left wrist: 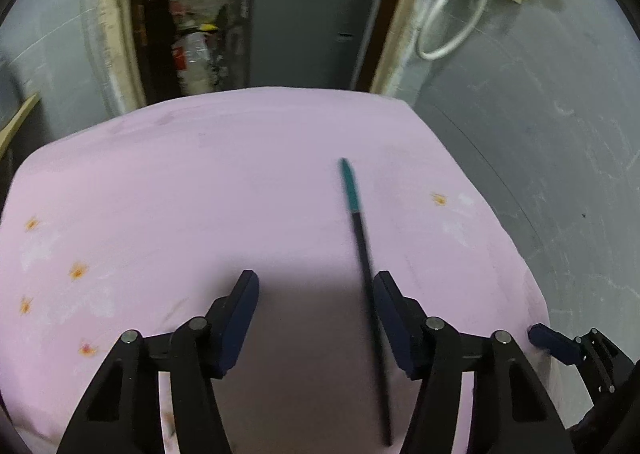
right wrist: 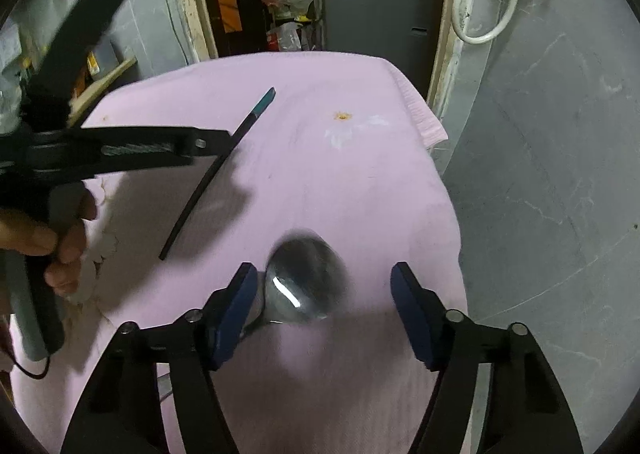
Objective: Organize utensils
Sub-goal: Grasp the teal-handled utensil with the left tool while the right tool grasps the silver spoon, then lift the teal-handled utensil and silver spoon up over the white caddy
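Observation:
A long thin black chopstick with a teal tip (left wrist: 362, 250) lies on the pink cloth, running along the inner side of my left gripper's right finger. My left gripper (left wrist: 316, 286) is open, nothing held. The chopstick also shows in the right wrist view (right wrist: 218, 170), partly under the left gripper (right wrist: 120, 150). A shiny metal spoon (right wrist: 304, 282) lies blurred on the cloth between my right gripper's fingers, its handle passing under the left finger. My right gripper (right wrist: 324, 278) is open around the spoon bowl. Its finger also shows at the left wrist view's right edge (left wrist: 554, 344).
The pink cloth (right wrist: 360, 182) covers the table, with small orange flower marks (left wrist: 78, 272). The table's right edge drops to a grey floor (right wrist: 540, 174). A doorway with a grey cabinet (right wrist: 376, 10) and shelves lies beyond the far edge. A hand (right wrist: 60, 250) holds the left gripper.

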The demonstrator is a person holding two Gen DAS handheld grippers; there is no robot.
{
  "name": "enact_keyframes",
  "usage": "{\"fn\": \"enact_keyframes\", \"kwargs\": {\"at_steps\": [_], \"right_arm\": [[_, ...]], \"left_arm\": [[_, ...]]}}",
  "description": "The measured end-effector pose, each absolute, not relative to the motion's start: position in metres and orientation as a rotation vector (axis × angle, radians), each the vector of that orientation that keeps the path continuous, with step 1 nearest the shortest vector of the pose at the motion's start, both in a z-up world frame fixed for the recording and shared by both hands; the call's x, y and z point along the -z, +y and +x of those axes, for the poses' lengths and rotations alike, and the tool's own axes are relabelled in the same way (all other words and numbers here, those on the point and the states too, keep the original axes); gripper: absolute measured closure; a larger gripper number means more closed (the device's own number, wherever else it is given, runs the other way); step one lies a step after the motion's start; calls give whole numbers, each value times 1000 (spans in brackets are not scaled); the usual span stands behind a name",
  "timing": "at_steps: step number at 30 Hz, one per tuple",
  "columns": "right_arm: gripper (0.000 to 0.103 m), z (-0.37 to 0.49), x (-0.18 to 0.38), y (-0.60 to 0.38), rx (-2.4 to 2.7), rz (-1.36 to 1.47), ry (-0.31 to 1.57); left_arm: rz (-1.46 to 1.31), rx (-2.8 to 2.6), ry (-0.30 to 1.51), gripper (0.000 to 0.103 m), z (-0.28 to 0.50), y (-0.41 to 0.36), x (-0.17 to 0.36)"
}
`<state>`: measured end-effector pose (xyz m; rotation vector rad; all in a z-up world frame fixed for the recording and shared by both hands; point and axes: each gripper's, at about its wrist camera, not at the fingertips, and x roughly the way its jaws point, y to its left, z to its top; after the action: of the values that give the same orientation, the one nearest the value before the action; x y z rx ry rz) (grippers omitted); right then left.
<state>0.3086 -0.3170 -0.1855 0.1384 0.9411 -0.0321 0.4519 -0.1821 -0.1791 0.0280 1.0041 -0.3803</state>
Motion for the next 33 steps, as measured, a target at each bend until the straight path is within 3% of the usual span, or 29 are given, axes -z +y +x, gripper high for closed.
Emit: {"fn": "enact_keyframes", "kwargs": {"at_steps": [4, 11, 13, 14, 15, 18, 26, 30, 33], "right_arm": [[41, 299, 188, -319, -4, 188, 916], [51, 307, 197, -333, -48, 255, 896], [56, 312, 198, -334, -55, 262, 893], [65, 314, 199, -334, -57, 264, 895], [76, 316, 200, -336, -59, 269, 897], [92, 319, 204, -341, -80, 308, 903], [96, 311, 215, -352, -127, 377, 906], [96, 317, 217, -352, -146, 374, 913], [96, 319, 216, -354, -164, 378, 920]], "left_arm": [[90, 413, 997, 50, 459, -202, 179], [201, 400, 974, 80, 465, -220, 178], [186, 410, 983, 87, 466, -217, 177], [172, 416, 989, 93, 466, -215, 177], [154, 422, 998, 94, 465, -211, 177], [112, 431, 1019, 95, 457, -205, 178], [20, 453, 1120, 96, 395, -184, 178], [101, 459, 1118, 95, 385, -188, 178], [134, 462, 1122, 82, 393, -195, 177]]}}
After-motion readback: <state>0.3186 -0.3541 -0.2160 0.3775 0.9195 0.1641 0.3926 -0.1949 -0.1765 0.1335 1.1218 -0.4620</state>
